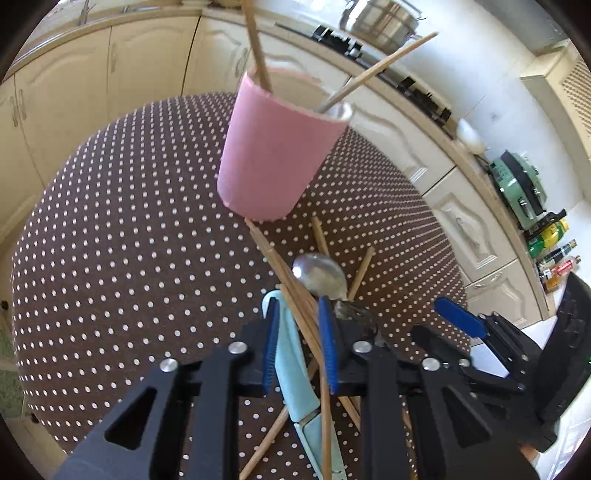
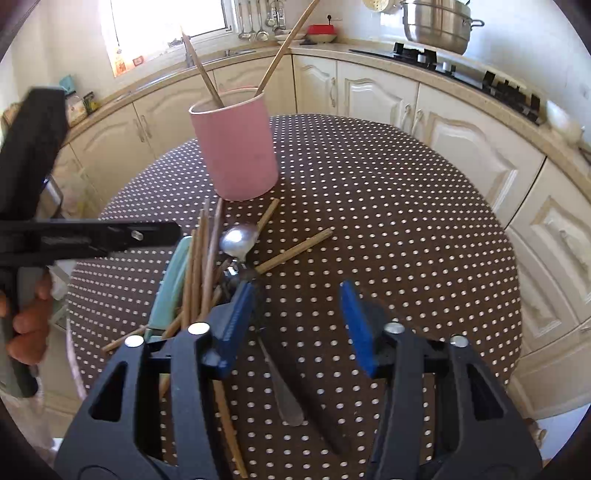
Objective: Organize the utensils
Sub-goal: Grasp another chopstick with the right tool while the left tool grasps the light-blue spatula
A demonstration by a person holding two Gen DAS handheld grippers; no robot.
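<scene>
Under the left gripper [image 1: 300, 345], jaws apart astride chopsticks [image 1: 295, 295]; knife [image 1: 295, 373] blade cut off. Right gripper [image 2: 297, 328] open; spoon [image 2: 240, 240] handle partly hidden.

left hand-held gripper [image 1: 300, 343] straddling chopsticks [image 1: 295, 295], knife [image 1: 291, 365] | pink cup [image 1: 273, 155] upright

Cream cabinets [image 2: 373, 96] line the kitchen walls beneath a bright window [image 2: 166, 22]; a steel pot [image 2: 437, 24] sits on the stove [image 2: 424, 57].
</scene>
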